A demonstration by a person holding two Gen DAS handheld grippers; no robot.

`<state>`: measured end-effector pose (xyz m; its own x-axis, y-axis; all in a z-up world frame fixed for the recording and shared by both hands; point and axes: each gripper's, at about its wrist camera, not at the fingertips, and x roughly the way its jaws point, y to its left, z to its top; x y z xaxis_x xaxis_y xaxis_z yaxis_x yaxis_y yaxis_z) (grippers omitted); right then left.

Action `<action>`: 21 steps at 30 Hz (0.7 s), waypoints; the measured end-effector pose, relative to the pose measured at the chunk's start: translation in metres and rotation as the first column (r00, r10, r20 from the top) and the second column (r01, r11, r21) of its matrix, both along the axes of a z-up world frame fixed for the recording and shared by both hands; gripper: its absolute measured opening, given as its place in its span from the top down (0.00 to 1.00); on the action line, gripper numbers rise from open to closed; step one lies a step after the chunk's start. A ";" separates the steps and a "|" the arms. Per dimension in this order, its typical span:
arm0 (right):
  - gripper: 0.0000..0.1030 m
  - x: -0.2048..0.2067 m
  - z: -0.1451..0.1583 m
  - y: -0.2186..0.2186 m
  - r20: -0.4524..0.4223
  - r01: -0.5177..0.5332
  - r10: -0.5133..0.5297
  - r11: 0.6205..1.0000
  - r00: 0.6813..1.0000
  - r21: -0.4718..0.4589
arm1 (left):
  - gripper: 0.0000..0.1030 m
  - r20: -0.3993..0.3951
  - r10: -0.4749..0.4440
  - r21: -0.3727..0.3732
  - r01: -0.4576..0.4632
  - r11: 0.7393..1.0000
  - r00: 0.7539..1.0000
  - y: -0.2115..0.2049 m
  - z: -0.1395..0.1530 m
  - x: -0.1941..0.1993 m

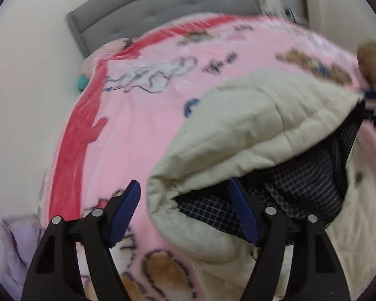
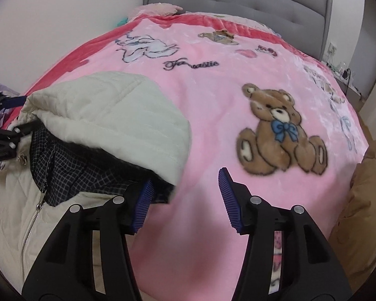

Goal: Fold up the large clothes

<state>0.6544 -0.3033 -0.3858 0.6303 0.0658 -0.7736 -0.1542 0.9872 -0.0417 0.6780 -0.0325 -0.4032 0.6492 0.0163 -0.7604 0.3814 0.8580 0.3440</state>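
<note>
The cream quilted jacket [image 2: 92,115] lies on the pink bear-print blanket [image 2: 213,95] covering the bed, its hood turned over the checked lining, while the left gripper [image 1: 185,213] and right gripper [image 2: 185,200] hang with jaws released, so most folding seemingly remains.

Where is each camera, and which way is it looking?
Left wrist: on the left gripper, looking down past its open blue fingers at the cream jacket's hood on the pink blanket.
Right wrist: on the right gripper, open too, looking at the teddy bear print.
Both show the jacket, blanket and grey headboard.
</note>
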 end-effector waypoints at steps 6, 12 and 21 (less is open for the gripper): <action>0.51 0.003 -0.007 0.010 0.003 0.011 -0.011 1.000 1.000 -0.023 | 0.31 0.002 -0.092 0.284 0.088 0.955 0.996 -0.013 -0.028 0.000; 0.84 0.011 -0.016 0.012 -0.017 0.048 -0.049 0.998 0.999 -0.027 | 0.55 0.095 0.034 0.308 -0.062 0.950 0.995 -0.001 -0.016 0.021; 0.94 -0.020 0.034 0.005 0.150 0.009 -0.022 0.996 0.989 0.085 | 0.77 0.156 -0.147 0.007 0.148 0.989 0.977 0.043 0.055 -0.037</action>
<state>0.6341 -0.2980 -0.3519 0.7404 0.1158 -0.6621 -0.1372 0.9903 0.0198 0.6405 0.0101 -0.3479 0.7546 -0.0920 -0.6497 0.4461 0.7981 0.4051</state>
